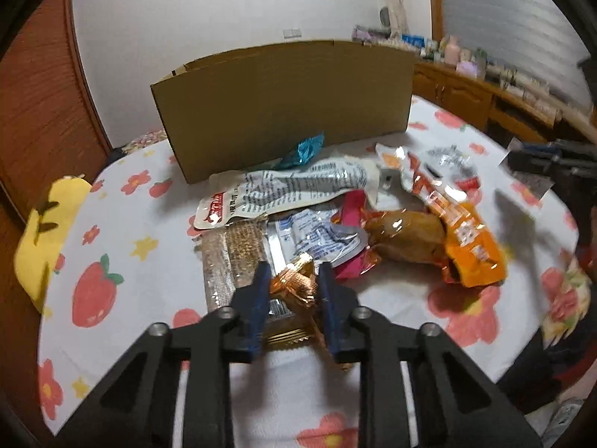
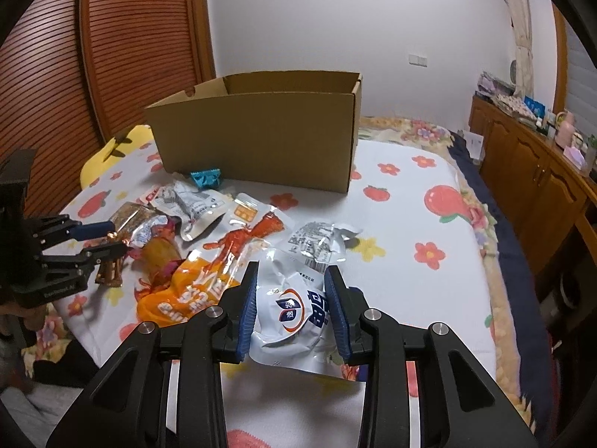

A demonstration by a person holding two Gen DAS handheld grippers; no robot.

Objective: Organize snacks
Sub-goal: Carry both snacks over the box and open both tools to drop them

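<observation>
An open cardboard box (image 1: 283,108) stands at the back of the table; it also shows in the right wrist view (image 2: 257,142). A heap of snack packets lies in front of it. My left gripper (image 1: 293,280) is shut on a small copper-foil snack (image 1: 294,283), seen from the side in the right wrist view (image 2: 112,240). My right gripper (image 2: 293,298) has its jaws on both sides of a white puffy packet (image 2: 294,306) with a blue and orange logo. An orange packet (image 2: 194,291) lies to its left.
The table wears a white cloth with strawberries and flowers (image 2: 410,224). A blue wrapped candy (image 2: 205,178) lies against the box. A yellow cushion (image 1: 44,239) sits at the left edge. A wooden cabinet (image 2: 530,171) stands on the right, a slatted wooden door (image 2: 141,48) behind.
</observation>
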